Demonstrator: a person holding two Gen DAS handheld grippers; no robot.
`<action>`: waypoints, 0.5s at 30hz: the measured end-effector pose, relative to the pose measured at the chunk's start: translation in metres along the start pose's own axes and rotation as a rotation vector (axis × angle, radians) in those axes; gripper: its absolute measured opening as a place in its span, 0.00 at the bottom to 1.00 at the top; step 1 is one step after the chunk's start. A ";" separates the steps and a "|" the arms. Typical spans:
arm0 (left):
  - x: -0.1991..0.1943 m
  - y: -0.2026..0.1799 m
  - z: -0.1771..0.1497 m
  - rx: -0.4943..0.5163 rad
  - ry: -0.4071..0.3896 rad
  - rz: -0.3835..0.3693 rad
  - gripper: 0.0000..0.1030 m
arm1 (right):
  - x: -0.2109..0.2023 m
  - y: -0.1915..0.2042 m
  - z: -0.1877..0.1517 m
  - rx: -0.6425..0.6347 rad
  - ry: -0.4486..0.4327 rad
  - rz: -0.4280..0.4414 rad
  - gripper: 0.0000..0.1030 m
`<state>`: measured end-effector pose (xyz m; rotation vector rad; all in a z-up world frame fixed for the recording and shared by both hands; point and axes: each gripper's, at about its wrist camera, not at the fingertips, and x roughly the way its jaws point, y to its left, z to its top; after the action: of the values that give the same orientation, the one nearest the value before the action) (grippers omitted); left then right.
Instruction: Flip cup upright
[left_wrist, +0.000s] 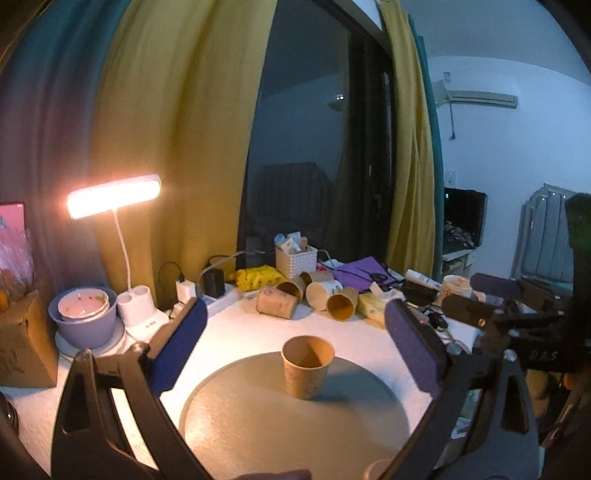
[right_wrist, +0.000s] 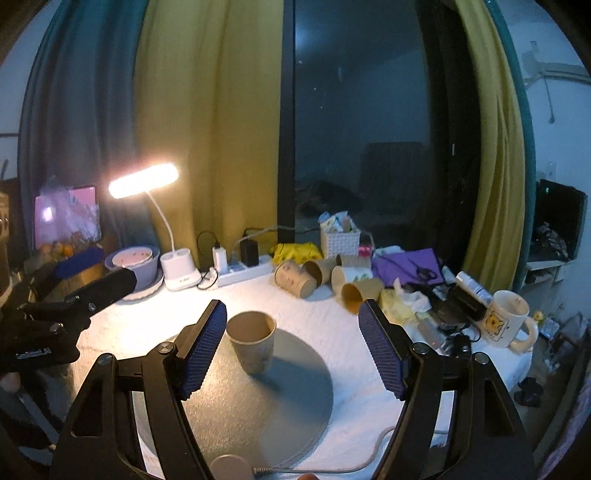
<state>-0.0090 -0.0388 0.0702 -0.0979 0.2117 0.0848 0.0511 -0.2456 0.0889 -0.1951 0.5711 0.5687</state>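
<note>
A brown paper cup stands upright, mouth up, on a round grey mat. It also shows in the right wrist view on the mat. My left gripper is open and empty, its blue pads wide on either side of the cup, a little short of it. My right gripper is open and empty, with the cup close to its left pad. Each gripper shows at the side in the other's view: the right, the left.
Several paper cups lie on their sides at the back of the white table. A lit desk lamp, stacked bowls, a power strip, a white basket, and a mug among clutter at the right.
</note>
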 end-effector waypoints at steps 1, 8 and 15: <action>-0.001 0.001 0.003 -0.009 -0.003 -0.001 0.95 | -0.001 -0.001 0.002 0.003 -0.006 -0.004 0.75; -0.009 0.000 0.000 0.037 -0.012 -0.028 0.95 | -0.001 0.009 0.003 -0.017 0.001 -0.002 0.75; -0.011 0.003 -0.002 0.025 -0.003 -0.024 0.95 | 0.007 0.022 -0.002 -0.040 0.029 0.022 0.75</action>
<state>-0.0202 -0.0365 0.0704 -0.0755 0.2089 0.0582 0.0427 -0.2253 0.0832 -0.2357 0.5902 0.5995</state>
